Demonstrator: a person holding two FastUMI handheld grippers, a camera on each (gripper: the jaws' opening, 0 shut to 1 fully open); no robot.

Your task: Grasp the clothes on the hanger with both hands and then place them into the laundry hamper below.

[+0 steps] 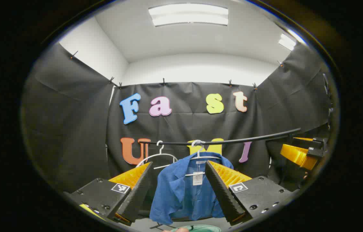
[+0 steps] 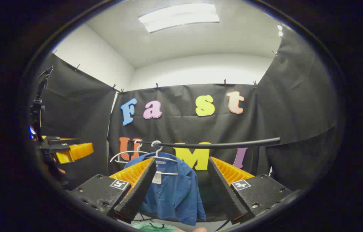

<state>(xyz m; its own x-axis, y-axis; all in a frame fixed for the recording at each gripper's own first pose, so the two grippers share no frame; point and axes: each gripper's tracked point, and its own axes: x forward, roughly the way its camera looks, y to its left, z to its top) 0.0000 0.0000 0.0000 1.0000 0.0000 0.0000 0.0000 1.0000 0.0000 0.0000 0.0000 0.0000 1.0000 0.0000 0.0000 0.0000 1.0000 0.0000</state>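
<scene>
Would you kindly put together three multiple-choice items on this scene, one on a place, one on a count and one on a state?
1. Where does the shirt hang?
A. on a hanger on the rail
B. over a chair
C. in the hamper

2. How many hangers are on the rail?
A. one
B. two
C. four

3. How does the left gripper stand?
A. shut on the shirt
B. shut on the rail
C. open, touching nothing

Answers:
1 A, the shirt's hanger hooks over the rail.
2 B, a bare hanger hangs beside the one bearing the shirt.
3 C, its fingers stand apart and the shirt shows between them, farther off.
</scene>
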